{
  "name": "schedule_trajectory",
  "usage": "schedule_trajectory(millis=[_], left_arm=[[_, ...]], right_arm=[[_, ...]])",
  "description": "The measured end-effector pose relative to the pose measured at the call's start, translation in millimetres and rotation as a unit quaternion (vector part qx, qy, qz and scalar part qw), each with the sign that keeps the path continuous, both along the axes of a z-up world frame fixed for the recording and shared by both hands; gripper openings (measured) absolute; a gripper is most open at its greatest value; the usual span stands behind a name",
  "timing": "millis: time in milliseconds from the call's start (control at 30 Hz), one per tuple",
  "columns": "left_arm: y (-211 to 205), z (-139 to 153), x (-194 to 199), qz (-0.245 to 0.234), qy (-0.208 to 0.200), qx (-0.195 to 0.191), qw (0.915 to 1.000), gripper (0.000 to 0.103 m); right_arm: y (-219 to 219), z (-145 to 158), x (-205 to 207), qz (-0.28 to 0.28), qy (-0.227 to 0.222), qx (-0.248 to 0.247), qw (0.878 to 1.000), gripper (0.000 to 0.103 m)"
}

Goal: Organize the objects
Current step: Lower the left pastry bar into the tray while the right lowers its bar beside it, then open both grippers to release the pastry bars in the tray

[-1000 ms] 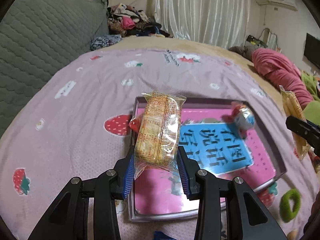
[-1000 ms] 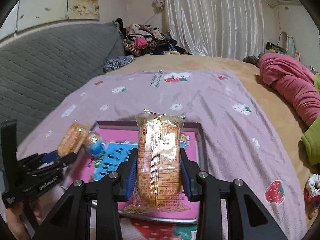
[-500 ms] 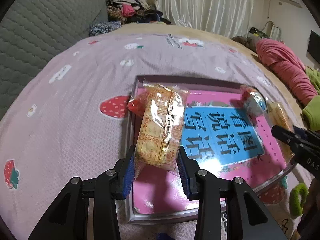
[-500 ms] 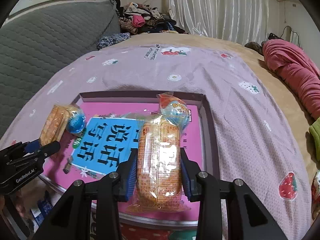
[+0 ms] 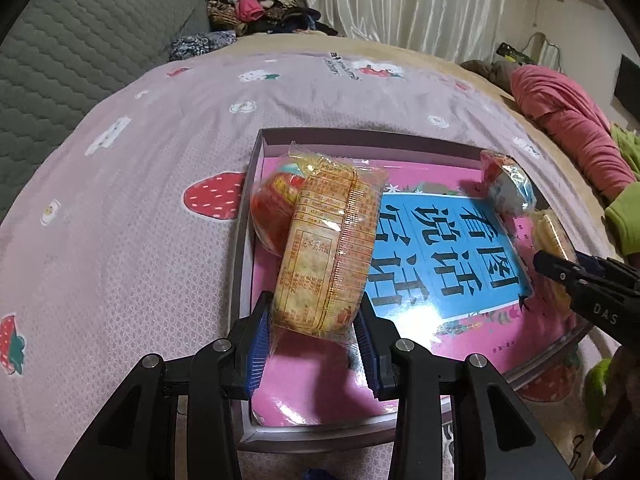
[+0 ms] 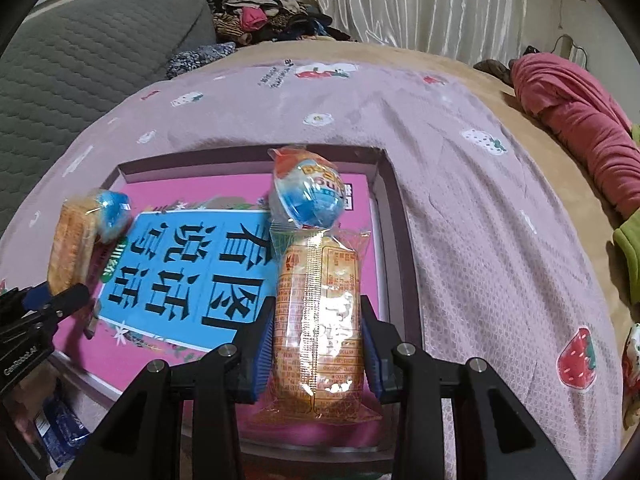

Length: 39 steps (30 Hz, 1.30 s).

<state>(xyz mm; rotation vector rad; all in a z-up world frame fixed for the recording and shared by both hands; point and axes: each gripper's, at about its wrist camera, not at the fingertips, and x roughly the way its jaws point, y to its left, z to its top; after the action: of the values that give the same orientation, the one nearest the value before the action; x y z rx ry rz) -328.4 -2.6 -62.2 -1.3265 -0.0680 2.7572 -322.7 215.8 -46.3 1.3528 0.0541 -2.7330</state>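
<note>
A shallow grey box (image 5: 240, 240) lies on the bedspread with a pink book with a blue label (image 5: 448, 256) inside. My left gripper (image 5: 314, 342) is shut on an orange snack packet (image 5: 328, 256), held low over the box's left side. A red-topped jelly cup (image 5: 272, 208) sits just behind that packet. My right gripper (image 6: 316, 354) is shut on a similar orange packet (image 6: 316, 320) over the right side of the box (image 6: 394, 240). Another jelly cup (image 6: 306, 196) stands beyond its tip. Each view shows the other gripper (image 5: 576, 280) (image 6: 52, 304) from the side.
The bed has a lilac strawberry-print cover (image 5: 120, 240), a grey quilted headboard (image 5: 80, 40) and a clothes pile (image 5: 256, 4) at the back. A pink blanket (image 5: 568, 120) lies at the right. A green hair tie (image 5: 596, 384) and a blue packet (image 6: 60, 428) lie near the box's front.
Both grippers have sunk toward the box with their packets and tipped further down, the right one more. Their grips have not changed.
</note>
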Motion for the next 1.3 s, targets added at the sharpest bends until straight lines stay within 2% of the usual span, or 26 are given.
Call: schedule_trajectory(millis=[267, 600, 967, 1100, 1167, 1200, 1300], left_arm=[[-1, -3, -2, -0.005, -0.006, 0.013, 0.9999, 0.041], [-1, -5, -1, -0.005, -0.007, 0.01, 0.9999, 0.042], [-1, -1, 0, 0.001, -0.005, 0.013, 0.9999, 0.045], [1, 2, 3, -0.002, -0.002, 0.012, 0.9999, 0.051], [1, 6, 5, -0.002, 0.004, 0.013, 0.9999, 0.058], [2, 8, 6, -0.001, 0.007, 0.009, 0.9999, 0.065], [0, 14, 9, 0.001, 0.015, 0.008, 0.9998, 0.066]], right_arm=[[0, -8, -4, -0.006, -0.009, 0.005, 1.0, 0.039], [-2, -9, -6, -0.006, -0.012, 0.008, 1.0, 0.04], [-3, -3, -2, -0.004, -0.001, 0.009, 1.0, 0.048], [-2, 0, -1, -0.003, 0.002, 0.009, 1.0, 0.05], [-2, 2, 0, -0.003, 0.005, 0.009, 1.0, 0.051], [-2, 3, 0, -0.004, 0.006, 0.008, 1.0, 0.051], [0, 7, 1, -0.007, 0.01, 0.007, 1.0, 0.052]])
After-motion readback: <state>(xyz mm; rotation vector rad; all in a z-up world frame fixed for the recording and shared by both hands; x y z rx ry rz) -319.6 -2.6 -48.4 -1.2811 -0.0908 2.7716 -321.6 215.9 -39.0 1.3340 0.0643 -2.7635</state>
